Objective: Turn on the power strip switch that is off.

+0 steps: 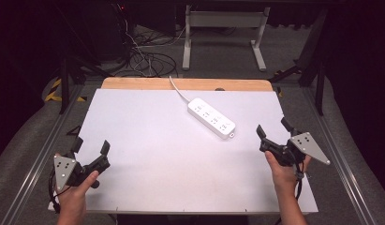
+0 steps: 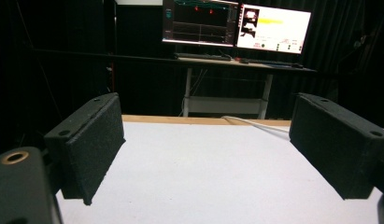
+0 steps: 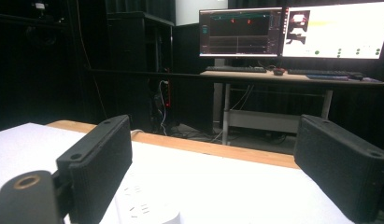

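White power strip (image 1: 211,117) at one o'clock; left gripper (image 1: 91,149) and right gripper (image 1: 273,127) spread, empty — its cable (image 1: 178,90) could snag.

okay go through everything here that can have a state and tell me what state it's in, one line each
left gripper: jaws open, holding nothing.
right gripper: jaws open, holding nothing.
power strip: flat on the table, sockets up, nothing plugged in, white cable running off the far edge.
monitors: both lit.
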A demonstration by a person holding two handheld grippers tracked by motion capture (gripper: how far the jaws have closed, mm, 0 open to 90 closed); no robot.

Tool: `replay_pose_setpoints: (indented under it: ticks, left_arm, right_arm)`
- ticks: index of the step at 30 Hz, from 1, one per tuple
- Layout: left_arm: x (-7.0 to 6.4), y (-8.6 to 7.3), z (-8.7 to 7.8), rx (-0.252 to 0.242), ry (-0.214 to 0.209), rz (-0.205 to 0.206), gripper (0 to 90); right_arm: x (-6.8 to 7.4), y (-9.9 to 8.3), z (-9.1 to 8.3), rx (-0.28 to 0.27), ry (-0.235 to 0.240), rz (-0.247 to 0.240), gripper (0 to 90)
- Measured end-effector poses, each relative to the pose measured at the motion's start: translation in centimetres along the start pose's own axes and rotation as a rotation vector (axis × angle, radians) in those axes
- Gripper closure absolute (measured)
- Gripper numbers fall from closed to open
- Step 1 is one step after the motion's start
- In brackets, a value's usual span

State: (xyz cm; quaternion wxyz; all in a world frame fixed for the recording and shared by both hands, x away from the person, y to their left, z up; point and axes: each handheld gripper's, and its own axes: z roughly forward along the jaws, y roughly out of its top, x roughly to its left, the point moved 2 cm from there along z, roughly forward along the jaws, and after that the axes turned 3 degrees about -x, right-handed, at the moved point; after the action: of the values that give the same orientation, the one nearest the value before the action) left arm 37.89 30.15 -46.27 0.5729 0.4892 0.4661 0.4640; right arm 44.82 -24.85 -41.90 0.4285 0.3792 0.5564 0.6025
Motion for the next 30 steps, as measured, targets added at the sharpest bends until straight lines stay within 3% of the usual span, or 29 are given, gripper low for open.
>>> replay_pose_setpoints:
  ticks: [9, 30]
  left_arm:
    - [0.01, -0.01, -0.01, 0.0, 0.0, 0.0, 10.7]
    - [-0.4, -0.11, 0.62, 0.001, -0.014, 0.001, 10.7]
  right_arm:
    - [0.56, -0.2, 0.07, -0.017, -0.005, -0.047, 12.4]
    - [0.43, -0.51, -0.38, 0.001, -0.016, -0.062, 14.5]
